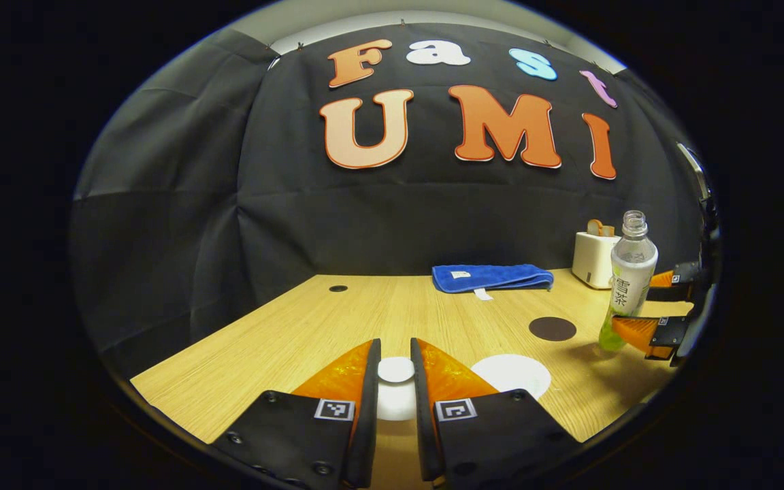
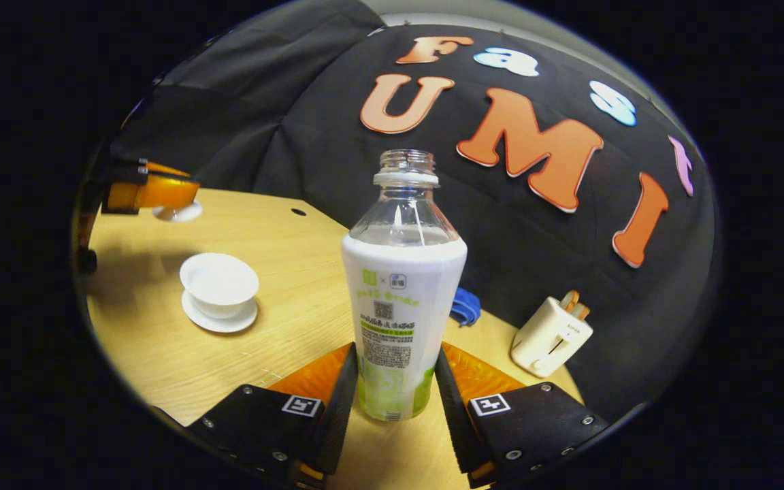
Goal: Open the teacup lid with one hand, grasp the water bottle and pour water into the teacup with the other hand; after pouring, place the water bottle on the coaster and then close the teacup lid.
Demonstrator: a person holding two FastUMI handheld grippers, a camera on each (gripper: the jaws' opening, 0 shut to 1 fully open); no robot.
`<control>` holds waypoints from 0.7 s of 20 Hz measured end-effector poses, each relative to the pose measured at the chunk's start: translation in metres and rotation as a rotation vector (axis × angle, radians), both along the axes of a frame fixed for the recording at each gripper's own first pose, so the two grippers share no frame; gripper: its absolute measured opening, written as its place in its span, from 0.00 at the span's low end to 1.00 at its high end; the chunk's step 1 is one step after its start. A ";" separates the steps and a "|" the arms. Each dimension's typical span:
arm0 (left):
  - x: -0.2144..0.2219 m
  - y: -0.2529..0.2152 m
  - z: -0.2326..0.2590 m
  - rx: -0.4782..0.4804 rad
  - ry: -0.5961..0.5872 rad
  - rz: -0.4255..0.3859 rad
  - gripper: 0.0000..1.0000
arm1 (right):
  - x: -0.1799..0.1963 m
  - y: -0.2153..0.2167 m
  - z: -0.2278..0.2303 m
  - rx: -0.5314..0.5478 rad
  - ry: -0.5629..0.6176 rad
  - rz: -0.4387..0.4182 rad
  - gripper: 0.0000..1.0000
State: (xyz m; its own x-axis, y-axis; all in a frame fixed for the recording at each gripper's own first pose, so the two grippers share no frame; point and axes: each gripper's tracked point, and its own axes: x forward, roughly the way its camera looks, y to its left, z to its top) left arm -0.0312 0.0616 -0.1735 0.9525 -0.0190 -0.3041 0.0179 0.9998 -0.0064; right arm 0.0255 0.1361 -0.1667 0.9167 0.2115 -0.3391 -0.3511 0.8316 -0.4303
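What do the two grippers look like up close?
Left gripper and right gripper match: two wedge-shaped fingers on flat plates studded with screws, each plate carrying a square black-and-white marker tag.

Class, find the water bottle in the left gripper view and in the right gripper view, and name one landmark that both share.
Left gripper view: the water bottle stands uncapped at the far right, between the right gripper's fingers.
Right gripper view: the bottle stands centre, upright between that gripper's own fingers.
Shared landmark: the white toaster, behind the bottle near the wall.
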 end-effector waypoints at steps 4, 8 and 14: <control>-0.006 0.011 0.000 0.017 -0.001 0.017 0.29 | 0.012 -0.006 0.002 -0.142 -0.038 0.011 0.64; -0.010 0.022 0.000 0.033 0.000 0.036 0.29 | 0.026 -0.014 0.012 -0.268 -0.080 0.009 0.64; -0.014 0.031 -0.006 0.029 0.016 0.045 0.29 | 0.034 -0.002 0.021 -0.429 -0.174 0.059 0.64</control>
